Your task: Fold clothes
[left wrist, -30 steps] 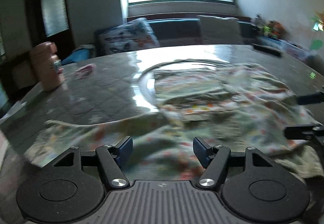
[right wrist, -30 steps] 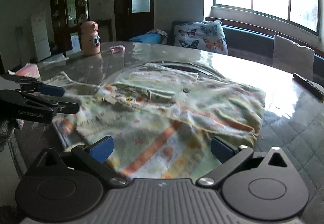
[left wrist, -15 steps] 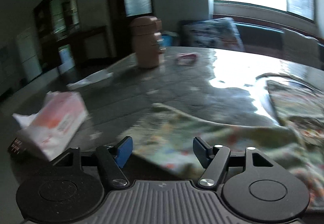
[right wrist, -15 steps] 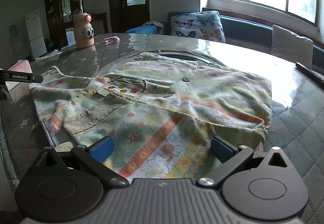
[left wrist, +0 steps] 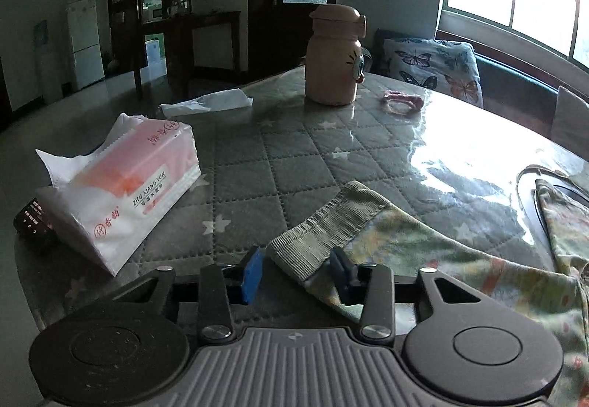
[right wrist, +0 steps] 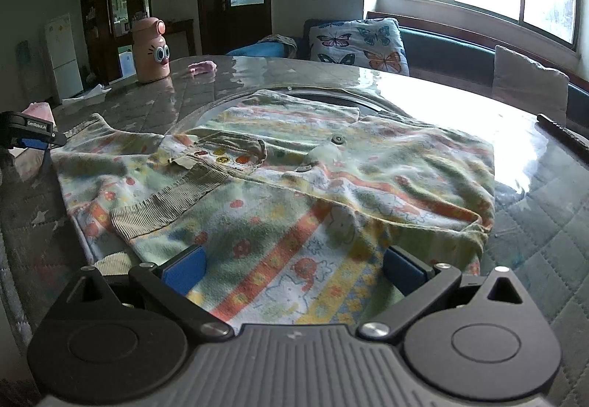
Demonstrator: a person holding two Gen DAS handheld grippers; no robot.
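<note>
A child's pale green printed shirt (right wrist: pixel 294 186) lies spread on the quilted table (left wrist: pixel 294 156), its buttons facing up. One sleeve stretches out to the left and ends in a ribbed green cuff (left wrist: pixel 327 226). My left gripper (left wrist: pixel 296 272) is at that cuff. Its jaws are closing with the cuff's edge between the blue pads; the right pad touches the cloth, and a small gap shows at the left pad. In the right wrist view the left gripper (right wrist: pixel 33 134) shows at the sleeve's far end. My right gripper (right wrist: pixel 294 272) stands wide open over the shirt's near hem.
A pink tissue pack (left wrist: pixel 129 182) lies close to the left of the cuff, with a dark box (left wrist: pixel 33 223) under it. Farther back stand a pink bottle (left wrist: pixel 333 53), a hair tie (left wrist: pixel 403 99) and loose paper (left wrist: pixel 210 101). A black remote (right wrist: pixel 563 134) lies at the right edge.
My left gripper has swung left from over the shirt's body to the sleeve end, and its jaws have narrowed around the cuff. The right gripper has stayed in place.
</note>
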